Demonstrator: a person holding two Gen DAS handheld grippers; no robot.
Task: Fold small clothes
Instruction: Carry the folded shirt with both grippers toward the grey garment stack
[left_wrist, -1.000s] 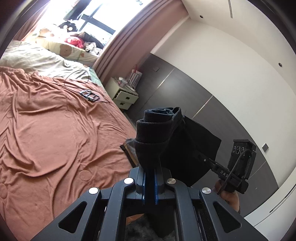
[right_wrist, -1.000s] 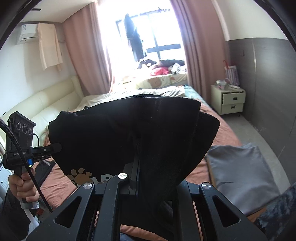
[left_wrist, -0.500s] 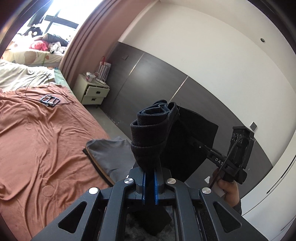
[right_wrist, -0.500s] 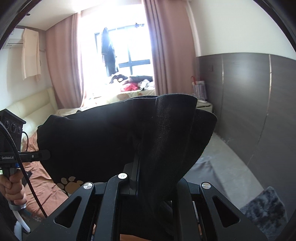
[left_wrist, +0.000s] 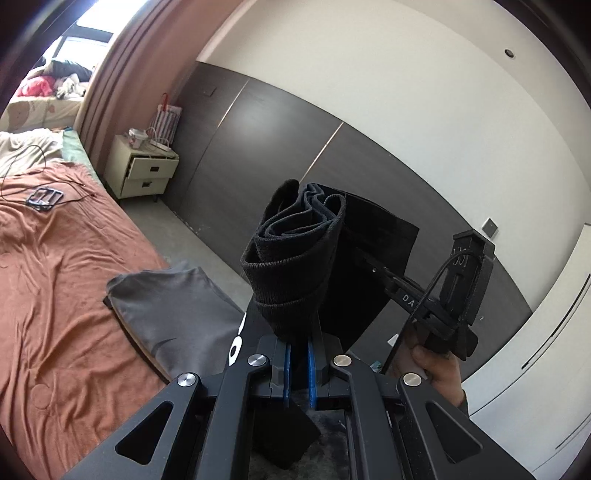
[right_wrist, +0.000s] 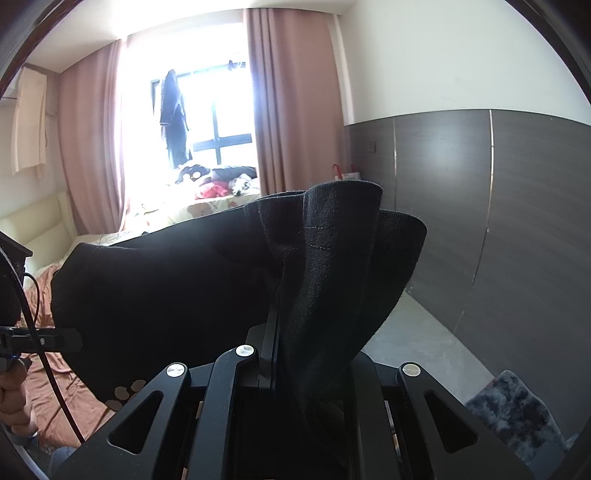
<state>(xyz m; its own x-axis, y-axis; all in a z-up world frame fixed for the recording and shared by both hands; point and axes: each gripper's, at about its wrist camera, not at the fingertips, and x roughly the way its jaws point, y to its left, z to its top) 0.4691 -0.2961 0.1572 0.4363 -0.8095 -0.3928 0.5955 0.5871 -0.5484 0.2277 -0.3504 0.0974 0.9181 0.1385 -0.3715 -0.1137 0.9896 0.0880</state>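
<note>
Above the bed's edge (left_wrist: 74, 280), the black garment (left_wrist: 295, 266) is stretched crosswise between the left gripper (left_wrist: 297, 354) and the right gripper (right_wrist: 275, 354), each clamped shut on an end.

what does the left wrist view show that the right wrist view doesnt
Only the left wrist view shows the folded grey garment on the rust bedsheet, the cream nightstand and the right gripper seen from outside.

Only the right wrist view shows the bright window, the dark clothing hanging there, and the paw print on the garment.

Both show the black garment held up between the two shut grippers, the left gripper included.
</note>
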